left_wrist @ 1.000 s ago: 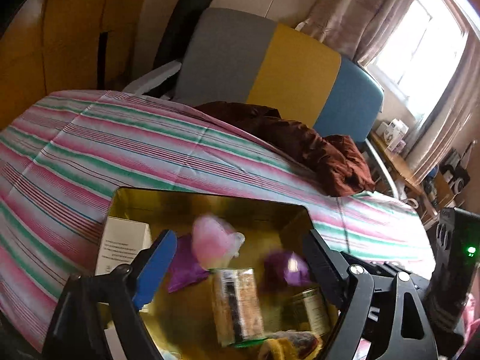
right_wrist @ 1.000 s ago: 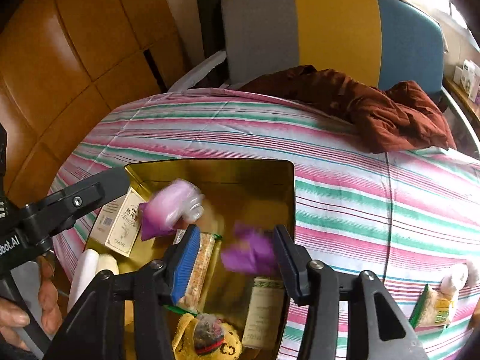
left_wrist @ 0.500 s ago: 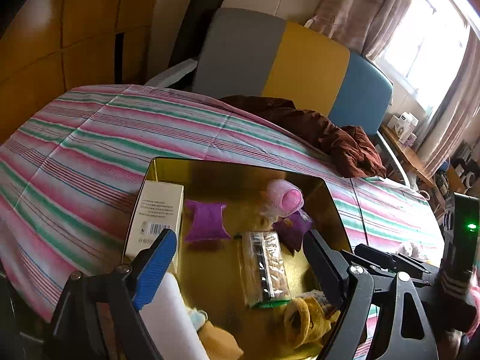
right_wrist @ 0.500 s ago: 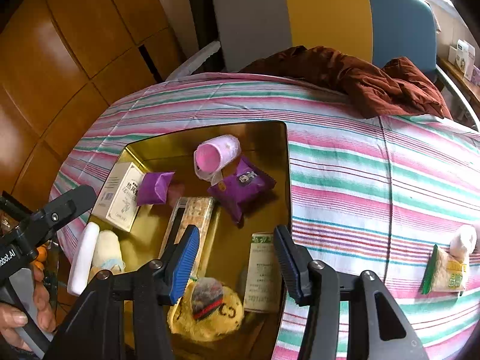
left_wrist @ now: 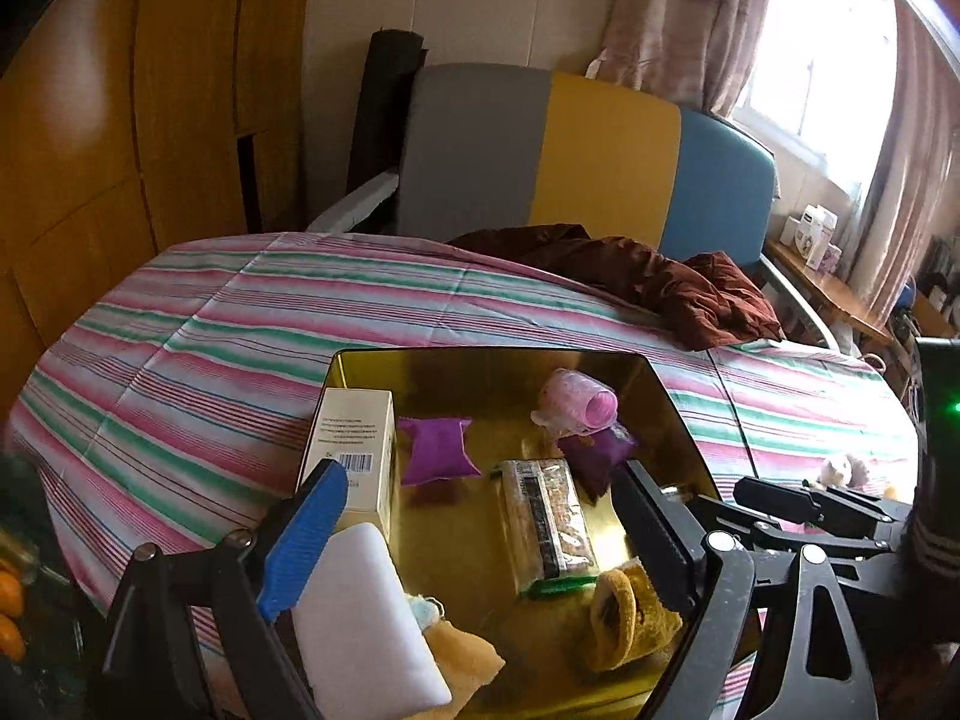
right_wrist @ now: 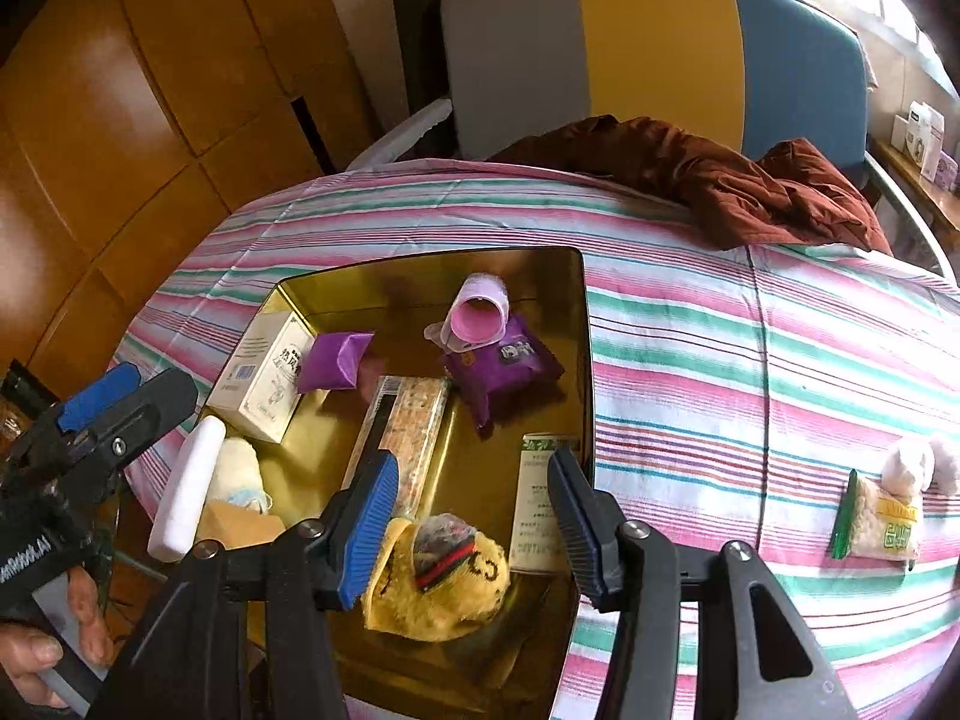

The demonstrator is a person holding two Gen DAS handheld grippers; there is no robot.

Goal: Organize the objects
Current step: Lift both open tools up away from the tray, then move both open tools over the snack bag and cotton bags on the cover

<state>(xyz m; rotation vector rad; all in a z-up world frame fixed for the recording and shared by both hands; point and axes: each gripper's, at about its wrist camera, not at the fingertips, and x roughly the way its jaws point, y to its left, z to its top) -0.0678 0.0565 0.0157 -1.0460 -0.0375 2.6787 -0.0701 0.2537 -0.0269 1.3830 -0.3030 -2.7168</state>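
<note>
Gold tin (right_wrist: 585, 324): sits on striped bedspread (right_wrist: 750, 360), near its left edge; holds most of the items.
Pink cup (right_wrist: 480, 315): on its side in tin's far part, mouth twd camera, touching purple snack pack (right_wrist: 510, 363) just below it.
Small purple pouch (right_wrist: 336, 360): beside white box (right_wrist: 264, 381) that leans on tin's left wall.
Cereal bar (right_wrist: 414, 426): lengthwise in tin's middle, its near end behind R gripper's blue pad.
Yellow plush (right_wrist: 438, 582): tin's near part, directly under/between R gripper (right_wrist: 474, 516) fingers but not pinched; green-white box (right_wrist: 540, 498) beside it by tin's right wall.
R gripper: jaws partly apart, nothing clamped, hovers over tin's near edge, aimed steeply down.
L gripper (left_wrist: 480, 534): jaws wide apart & have just been opening further; empty. Cereal bar (left_wrist: 549, 525) and white foam block (left_wrist: 366, 618) lie below the gap, untouched. Tilted down over tin's near-left corner.
Hand (right_wrist: 42, 648): wrapped round L gripper's handle, bottom left of R view.
Outside tin: green-edged snack pack (right_wrist: 882, 525) w/ a small white plush (right_wrist: 912, 468) touching it, on bedspread twd right edge, well apart from both grippers.
Brown jacket (right_wrist: 738, 180): heaped at bedspread's far edge.
</note>
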